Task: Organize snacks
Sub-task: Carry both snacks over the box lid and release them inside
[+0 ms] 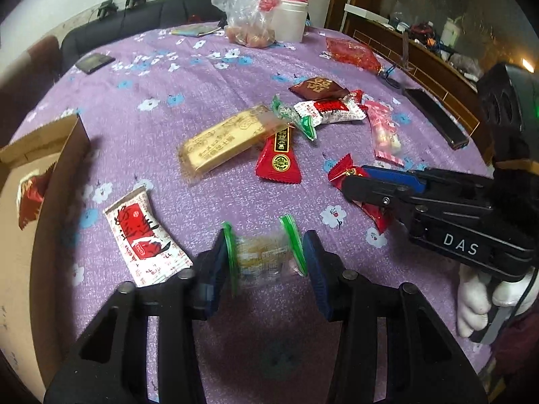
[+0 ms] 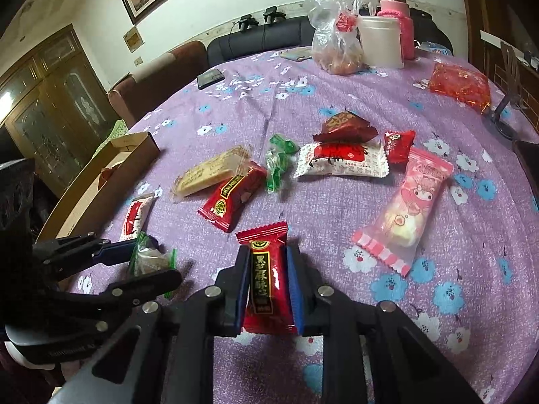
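Note:
My left gripper is shut on a clear snack packet with green ends, held over the purple flowered tablecloth; it also shows in the right wrist view. My right gripper is shut on a red snack packet, seen at the right in the left wrist view. Loose snacks lie mid-table: a gold bar, a red packet, a white-and-red packet, a green candy, a pink packet. A cardboard box at the left holds one red packet.
At the table's far side stand a plastic bag of food, a white jar and a pink bottle. A red bag, a dark phone and a black remote lie near the edges. Sofa behind.

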`<state>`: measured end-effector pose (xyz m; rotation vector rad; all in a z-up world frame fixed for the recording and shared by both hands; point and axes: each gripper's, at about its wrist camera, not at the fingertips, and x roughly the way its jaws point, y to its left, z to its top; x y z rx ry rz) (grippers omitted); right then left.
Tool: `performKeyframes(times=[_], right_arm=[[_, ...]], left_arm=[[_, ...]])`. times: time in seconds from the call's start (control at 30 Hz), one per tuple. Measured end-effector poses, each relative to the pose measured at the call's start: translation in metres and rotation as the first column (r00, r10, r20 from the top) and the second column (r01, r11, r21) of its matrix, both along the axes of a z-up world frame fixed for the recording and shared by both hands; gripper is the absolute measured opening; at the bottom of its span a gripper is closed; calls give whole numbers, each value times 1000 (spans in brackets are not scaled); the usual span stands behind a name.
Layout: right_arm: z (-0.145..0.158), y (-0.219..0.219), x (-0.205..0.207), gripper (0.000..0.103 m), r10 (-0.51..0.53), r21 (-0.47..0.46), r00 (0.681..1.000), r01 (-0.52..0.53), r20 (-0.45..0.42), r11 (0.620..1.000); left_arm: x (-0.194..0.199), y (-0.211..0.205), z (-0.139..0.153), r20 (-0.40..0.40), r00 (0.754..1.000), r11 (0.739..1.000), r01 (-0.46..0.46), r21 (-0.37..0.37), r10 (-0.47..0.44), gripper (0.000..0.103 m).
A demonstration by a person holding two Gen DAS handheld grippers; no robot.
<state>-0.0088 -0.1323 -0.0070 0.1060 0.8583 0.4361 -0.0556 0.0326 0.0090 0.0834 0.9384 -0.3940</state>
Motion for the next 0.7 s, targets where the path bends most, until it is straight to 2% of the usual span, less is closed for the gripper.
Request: performKeyframes(times=[0.17,0.33,0.43,0.57,0.7], right_arm=[[0,-1,-2,22,-5,-5,1000,5,9,1000],[4,-4,-7,22,-30,-4,998,30,47,1000],[10,-1,-12,22,-37,-31,996,40,79,999],[22,11,-20,22,0,-12,997,1,77,1000],[38,39,-19,22,56,-2,995,-56,79,998]], left_arm=[[-8,4,7,21,1000,999,8,-37,-7,31],[-22,29,32,43,999,987,-19,-162,27,31],[-32,64,57,64,995,973,-56,-224,72,31],[-38,118,81,101,981,966,-140,-217,165,31],[-33,171,85,122,952,952,-259,-166,280,31]])
